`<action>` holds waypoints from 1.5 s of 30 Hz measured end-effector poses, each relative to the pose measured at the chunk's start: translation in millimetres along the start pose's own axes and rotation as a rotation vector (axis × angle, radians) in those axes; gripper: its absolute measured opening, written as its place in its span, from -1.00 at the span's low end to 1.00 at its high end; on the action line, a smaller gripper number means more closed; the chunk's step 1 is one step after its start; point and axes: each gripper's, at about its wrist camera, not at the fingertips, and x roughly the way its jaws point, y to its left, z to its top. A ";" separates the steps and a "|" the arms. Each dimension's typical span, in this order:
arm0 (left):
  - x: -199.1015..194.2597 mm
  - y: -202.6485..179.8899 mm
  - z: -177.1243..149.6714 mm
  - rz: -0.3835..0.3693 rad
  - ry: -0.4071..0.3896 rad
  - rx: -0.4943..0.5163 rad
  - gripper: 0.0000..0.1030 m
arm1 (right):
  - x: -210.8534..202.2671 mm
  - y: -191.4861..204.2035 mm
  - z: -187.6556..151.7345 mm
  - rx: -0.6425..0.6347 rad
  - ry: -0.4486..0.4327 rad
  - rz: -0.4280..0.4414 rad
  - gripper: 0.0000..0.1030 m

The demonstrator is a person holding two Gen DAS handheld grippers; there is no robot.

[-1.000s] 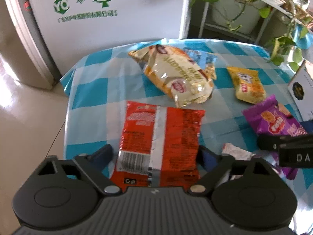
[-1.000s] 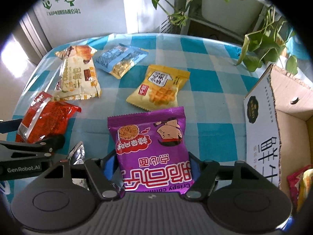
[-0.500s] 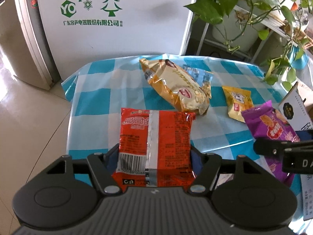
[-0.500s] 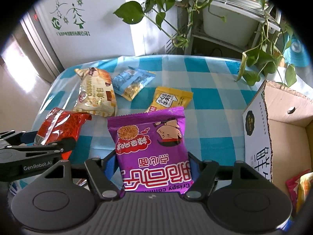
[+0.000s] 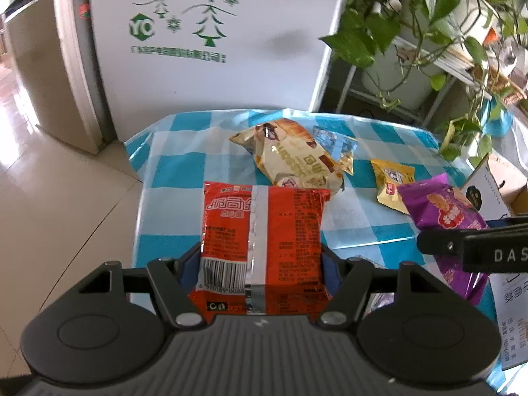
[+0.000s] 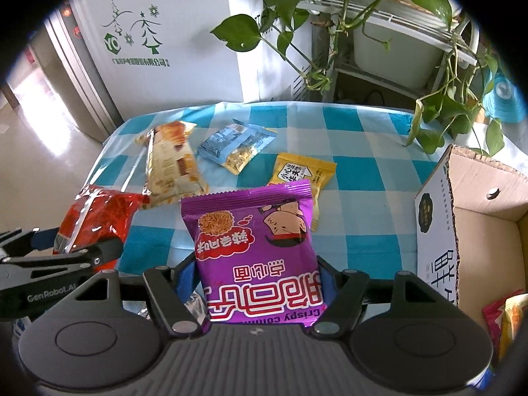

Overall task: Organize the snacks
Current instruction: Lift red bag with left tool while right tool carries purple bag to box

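Observation:
My left gripper (image 5: 260, 264) is shut on a red snack packet (image 5: 264, 231) and holds it above the checked table (image 5: 171, 171). My right gripper (image 6: 257, 274) is shut on a purple snack packet (image 6: 254, 241), also lifted. The red packet shows at the left of the right wrist view (image 6: 99, 217), the purple one at the right of the left wrist view (image 5: 442, 217). On the table lie a beige bread packet (image 6: 171, 168), a blue packet (image 6: 237, 145) and a yellow packet (image 6: 303, 171). An open cardboard box (image 6: 472, 217) stands at the right.
The box holds some snack packets (image 6: 505, 316) in its near corner. A silvery wrapper (image 6: 194, 303) lies under the right gripper. A white appliance (image 5: 211, 33) stands behind the table, and potted vines on a rack (image 6: 379, 33) hang over its far right corner.
Both grippers have risen with their packets: the red packet came off the table, and the table and loose snacks now look farther away.

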 end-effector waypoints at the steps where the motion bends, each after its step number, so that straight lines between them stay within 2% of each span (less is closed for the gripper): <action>1: -3.3 1.7 -1.5 0.003 -0.007 -0.010 0.34 | -1.7 0.7 -0.5 -0.002 -0.004 0.001 0.48; 8: -22.6 2.9 -10.3 0.011 -0.030 -0.054 0.34 | -15.4 4.3 -2.2 -0.008 -0.036 0.000 0.48; 15: -40.5 -7.3 -16.0 -0.012 -0.032 -0.078 0.34 | -32.6 3.9 -6.2 -0.012 -0.072 -0.006 0.48; 28: -66.9 -41.4 -17.4 -0.041 -0.066 -0.016 0.34 | -68.3 -9.2 -18.7 -0.008 -0.130 0.003 0.48; 45: -83.8 -119.2 -18.6 -0.141 -0.088 0.091 0.34 | -103.1 -57.1 -35.3 0.048 -0.195 -0.050 0.48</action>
